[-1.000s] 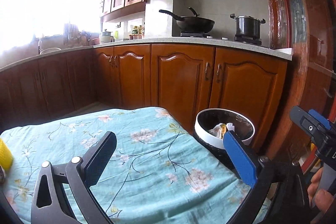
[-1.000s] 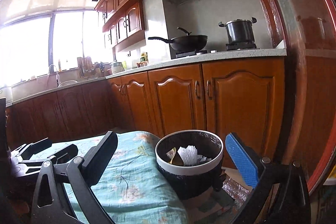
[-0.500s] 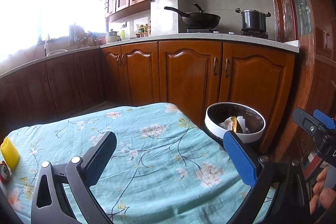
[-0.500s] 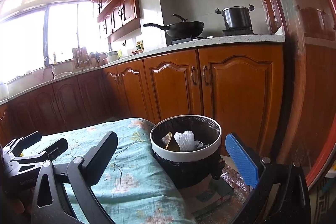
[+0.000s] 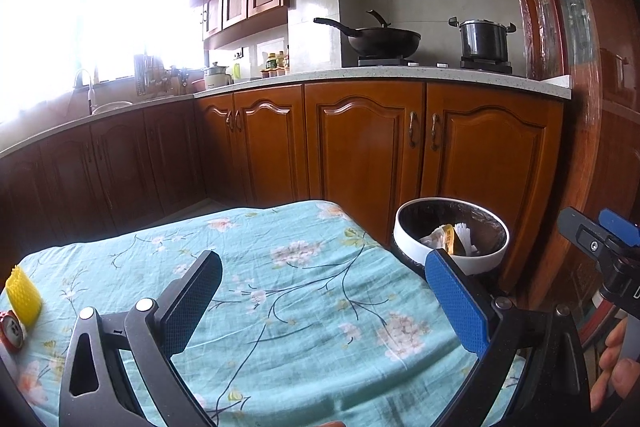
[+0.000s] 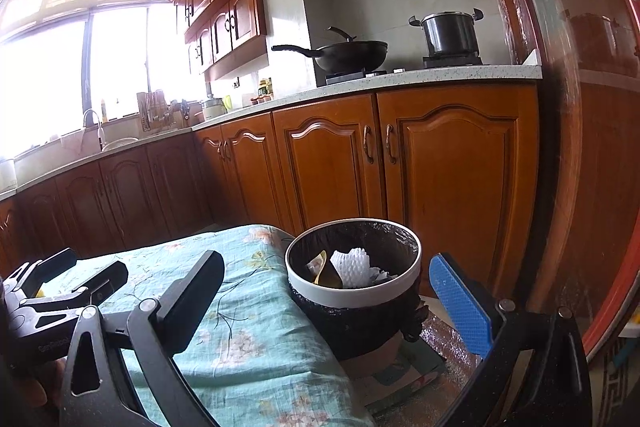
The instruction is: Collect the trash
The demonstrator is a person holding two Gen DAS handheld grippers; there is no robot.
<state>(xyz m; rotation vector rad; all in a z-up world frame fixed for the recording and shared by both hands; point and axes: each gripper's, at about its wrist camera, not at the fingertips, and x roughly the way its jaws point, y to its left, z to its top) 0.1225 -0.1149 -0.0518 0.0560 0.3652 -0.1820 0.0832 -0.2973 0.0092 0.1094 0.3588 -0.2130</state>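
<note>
Left wrist view: left gripper (image 5: 320,303) is hovering level over the floral-clothed surface (image 5: 304,291), fingers spread wide, gripping nothing. Trash bin (image 5: 450,241) is sitting just off the surface's right edge, holding white foam and a yellow wrapper. Yellow foam net (image 5: 23,293) and a can (image 5: 11,330) are lying far left of the bin, touching each other. Right gripper (image 6: 326,301) is pointing level at the bin (image 6: 354,291), fingers apart, empty, bin between them.
</note>
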